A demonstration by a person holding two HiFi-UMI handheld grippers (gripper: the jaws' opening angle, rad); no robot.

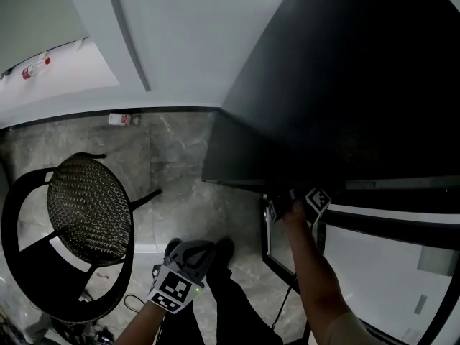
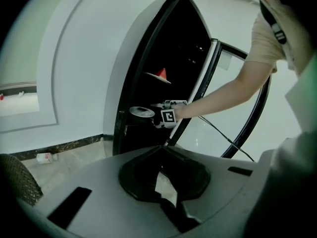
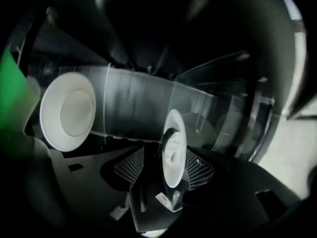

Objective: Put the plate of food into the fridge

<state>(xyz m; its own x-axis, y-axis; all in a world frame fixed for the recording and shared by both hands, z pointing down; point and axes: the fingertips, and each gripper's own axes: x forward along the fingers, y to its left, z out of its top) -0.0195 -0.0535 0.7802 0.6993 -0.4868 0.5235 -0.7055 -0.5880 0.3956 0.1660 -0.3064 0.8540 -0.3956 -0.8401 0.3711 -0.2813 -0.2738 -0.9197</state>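
1. Inside the dark fridge (image 2: 163, 43), on a lower shelf close to the open front, sits the white plate (image 2: 141, 112).
2. Seen from the left gripper view, the right gripper (image 2: 154, 116) reaches into the fridge at shelf height, with its tips at the plate's near rim.
3. The right gripper view shows the right gripper (image 3: 166, 168) released. Its two mesh pads (image 3: 200, 168) stand wide apart.
4. The plate (image 3: 174, 145) stands edge-on between those pads with a gap on each side, and neither pad presses on it. A pale lump of food lies on it.
5. Left of the plate in that view is a second white dish (image 3: 67, 110), deeper in the fridge.
6. On the shelf above, a dish holds something red (image 2: 161, 73).
7. From the head view, the right gripper (image 1: 287, 201) is at the edge of the fridge (image 1: 338, 85), and the plate is lost in the dark there.
8. The left gripper (image 1: 188, 254) hangs low over the floor, well apart from the fridge. In its own view the left gripper (image 2: 162, 148) is clenched, with the jaws meeting at the tips and nothing between them.
9. The glass fridge door (image 2: 233, 133) stands open to the right.
10. A black mesh chair (image 1: 90, 207) stands on the left, and a small bottle (image 1: 120, 119) lies on the floor by the far wall.
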